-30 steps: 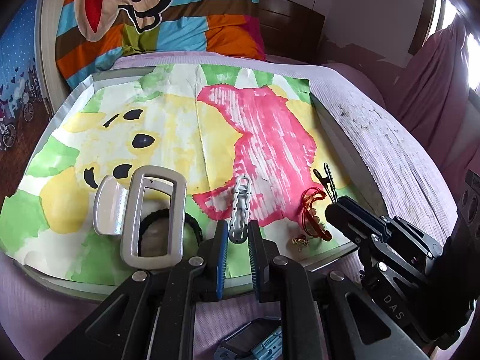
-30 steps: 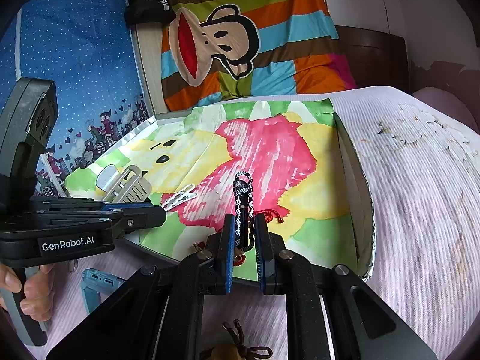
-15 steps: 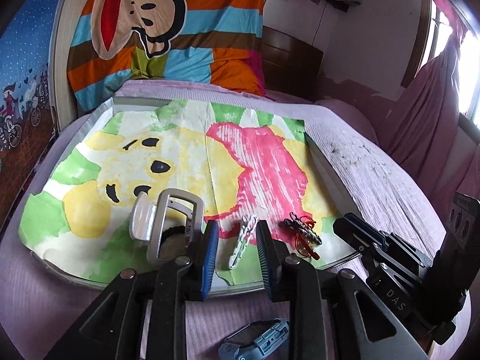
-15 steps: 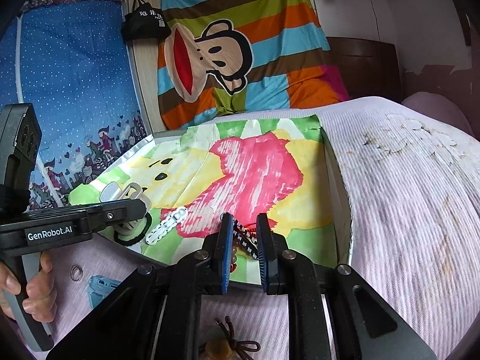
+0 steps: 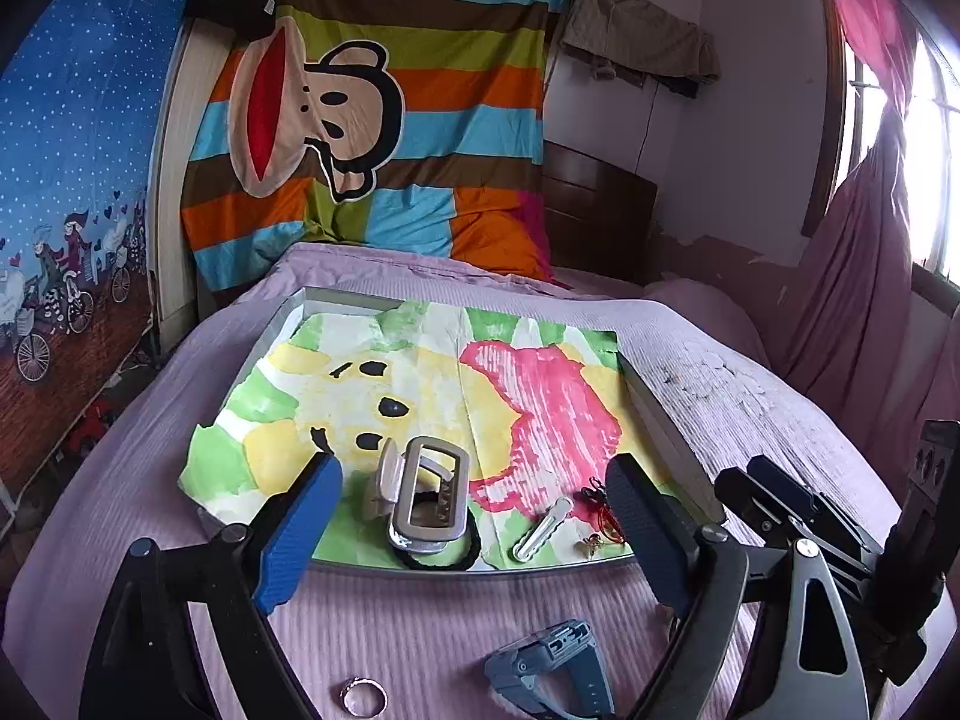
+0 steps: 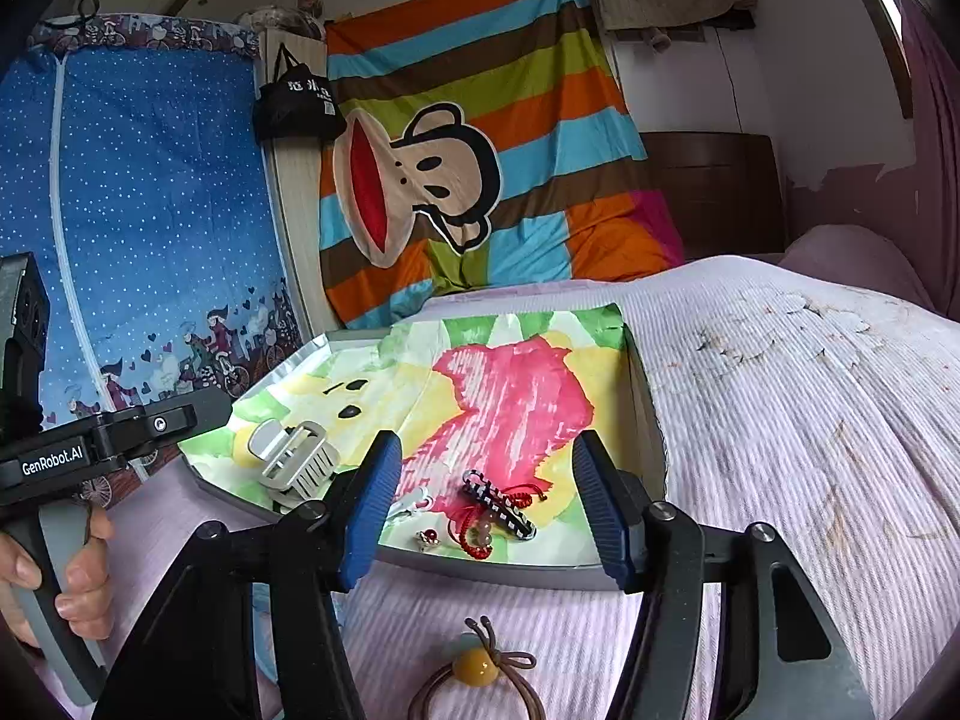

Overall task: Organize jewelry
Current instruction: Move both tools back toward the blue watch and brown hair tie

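Left wrist view: nearest the camera, a ring (image 5: pixel 363 701) and a blue-grey watch (image 5: pixel 555 666) lie on the lilac bedspread (image 5: pixel 420 618), short of the tray. The left gripper (image 5: pixel 474 516) hangs above them with its jaws spread wide and nothing between them. Just past it, inside the tray's (image 5: pixel 480 570) near edge, a silver claw clip (image 5: pixel 423 495) sits on a black hair tie (image 5: pixel 441 558); to its right lie a pale hair clip (image 5: pixel 543 528), a small gold earring (image 5: pixel 591 543) and a red cord bracelet (image 5: pixel 606 513).

From the right wrist, a brown hair tie with an amber bead (image 6: pixel 477 669) rests on the bedspread closest to the lens. The right gripper (image 6: pixel 486 501) is likewise wide open and empty, over the tray's near rim. Between its blue pads sit a black-and-white striped clip (image 6: pixel 501 507), lying across the red cord bracelet, and the earring. A hand (image 6: pixel 66 582) grips the other tool's handle at the left edge.

The tray is lined with a painted sheet (image 5: pixel 540 414) in yellow, pink and green. Beyond the bed hangs a striped monkey-print cloth (image 5: pixel 372 120).
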Demonstrator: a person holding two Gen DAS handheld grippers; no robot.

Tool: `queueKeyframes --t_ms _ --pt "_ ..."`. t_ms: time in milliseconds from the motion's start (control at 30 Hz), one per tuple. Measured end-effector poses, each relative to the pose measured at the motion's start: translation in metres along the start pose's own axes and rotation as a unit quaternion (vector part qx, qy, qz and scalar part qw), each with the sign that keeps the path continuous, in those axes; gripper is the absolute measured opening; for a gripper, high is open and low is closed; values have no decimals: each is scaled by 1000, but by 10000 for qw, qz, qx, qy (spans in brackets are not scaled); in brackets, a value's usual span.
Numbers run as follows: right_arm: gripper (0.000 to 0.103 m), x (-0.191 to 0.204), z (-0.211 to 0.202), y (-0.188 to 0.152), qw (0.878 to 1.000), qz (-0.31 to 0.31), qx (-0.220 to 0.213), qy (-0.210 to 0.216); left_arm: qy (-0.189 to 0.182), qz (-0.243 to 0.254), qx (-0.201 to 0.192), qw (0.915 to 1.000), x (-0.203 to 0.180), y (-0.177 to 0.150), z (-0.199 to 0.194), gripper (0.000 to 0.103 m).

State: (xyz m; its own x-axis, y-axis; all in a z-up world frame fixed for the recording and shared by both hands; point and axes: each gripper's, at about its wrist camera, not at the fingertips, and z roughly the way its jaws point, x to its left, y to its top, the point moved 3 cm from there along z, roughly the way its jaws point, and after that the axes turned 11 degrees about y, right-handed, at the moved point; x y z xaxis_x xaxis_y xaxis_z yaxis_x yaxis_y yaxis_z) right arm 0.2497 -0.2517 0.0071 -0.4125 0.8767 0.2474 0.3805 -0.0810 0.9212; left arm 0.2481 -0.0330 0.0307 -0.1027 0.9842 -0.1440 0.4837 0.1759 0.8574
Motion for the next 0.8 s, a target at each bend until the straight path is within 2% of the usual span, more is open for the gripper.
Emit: queueKeyframes --t_ms 167,200,300,800 --pt "81 14 -20 4 9996 -163 -215 -10 171 -4 -263 9995 10 -3 -20 101" --pt "83 17 -24 4 9995 -198 -247 5 215 14 -333 9992 11 -3 -24 103" --pt "93 27 -35 6 9989 -340 -310 33 311 79 -465 9984 15 -7 -35 103" --pt "96 56 -78 -8 9965 -816 -182 4 439 259 -530 9973 34 -38 -65 103"
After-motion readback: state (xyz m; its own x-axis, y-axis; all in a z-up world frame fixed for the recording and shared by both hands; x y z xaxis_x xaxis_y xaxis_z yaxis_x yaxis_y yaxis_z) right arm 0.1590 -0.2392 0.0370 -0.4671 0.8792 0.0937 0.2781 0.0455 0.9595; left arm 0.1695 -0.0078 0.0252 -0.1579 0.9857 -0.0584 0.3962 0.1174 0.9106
